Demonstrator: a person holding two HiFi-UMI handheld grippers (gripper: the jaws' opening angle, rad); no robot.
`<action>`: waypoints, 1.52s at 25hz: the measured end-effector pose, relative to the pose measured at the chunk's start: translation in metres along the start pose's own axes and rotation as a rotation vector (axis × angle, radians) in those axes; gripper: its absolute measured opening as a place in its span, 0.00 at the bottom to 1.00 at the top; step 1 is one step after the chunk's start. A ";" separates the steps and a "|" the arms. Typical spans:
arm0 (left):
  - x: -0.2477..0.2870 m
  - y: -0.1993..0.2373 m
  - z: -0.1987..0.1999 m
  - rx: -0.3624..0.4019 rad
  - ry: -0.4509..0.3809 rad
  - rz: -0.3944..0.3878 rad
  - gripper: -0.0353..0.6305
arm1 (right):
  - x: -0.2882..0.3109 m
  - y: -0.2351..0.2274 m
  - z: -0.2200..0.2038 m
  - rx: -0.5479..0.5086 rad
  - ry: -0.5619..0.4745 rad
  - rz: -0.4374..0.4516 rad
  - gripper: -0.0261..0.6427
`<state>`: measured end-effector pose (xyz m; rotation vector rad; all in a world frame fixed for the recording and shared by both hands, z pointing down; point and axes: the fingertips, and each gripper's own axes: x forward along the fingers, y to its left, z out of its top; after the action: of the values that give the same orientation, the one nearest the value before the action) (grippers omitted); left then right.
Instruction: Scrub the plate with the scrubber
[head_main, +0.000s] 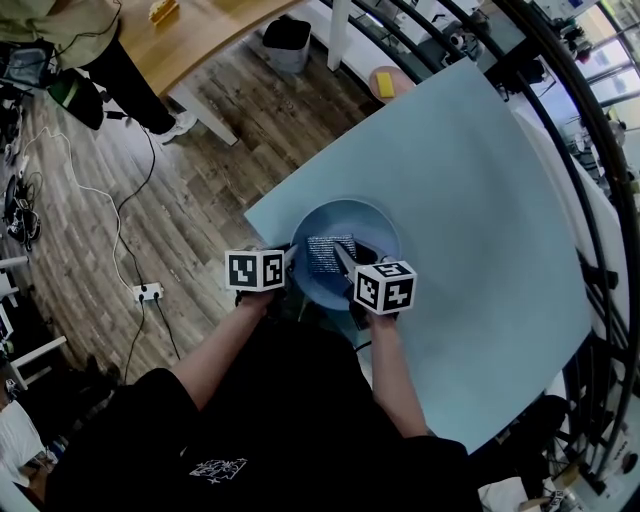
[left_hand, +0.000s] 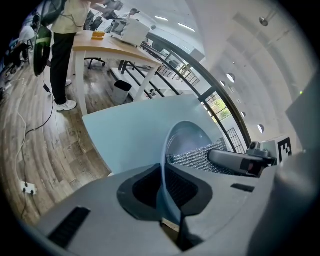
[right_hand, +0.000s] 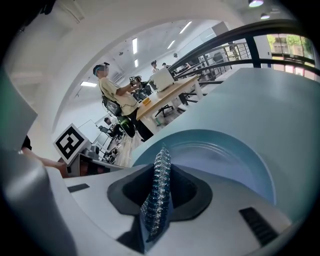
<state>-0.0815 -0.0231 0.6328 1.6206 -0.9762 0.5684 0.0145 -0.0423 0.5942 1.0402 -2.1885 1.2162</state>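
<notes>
Right now I'm in the scrubbing step itself: my left claw (head_main: 291, 258) is clamped on the near left rim of the blue plate (head_main: 372, 222), which sits by the near left edge of the table (head_main: 480, 200). My right claw (head_main: 347, 262) is closed on the silvery scrubber (head_main: 328, 252), whose pad lies inside the plate. Next, I judge, I should hold the rim firm and drag the pad across the bare far right part.
</notes>
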 end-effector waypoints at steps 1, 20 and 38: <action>0.000 -0.001 0.000 0.000 0.001 0.001 0.10 | 0.000 -0.001 0.002 -0.003 -0.001 -0.002 0.17; 0.000 0.001 0.000 0.020 0.010 0.012 0.10 | -0.010 -0.039 0.030 0.058 -0.090 -0.113 0.17; 0.001 0.000 0.001 0.026 -0.004 0.021 0.10 | -0.062 -0.089 0.027 0.161 -0.160 -0.279 0.17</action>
<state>-0.0810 -0.0242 0.6339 1.6374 -0.9934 0.5942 0.1226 -0.0698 0.5863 1.4996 -1.9960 1.2302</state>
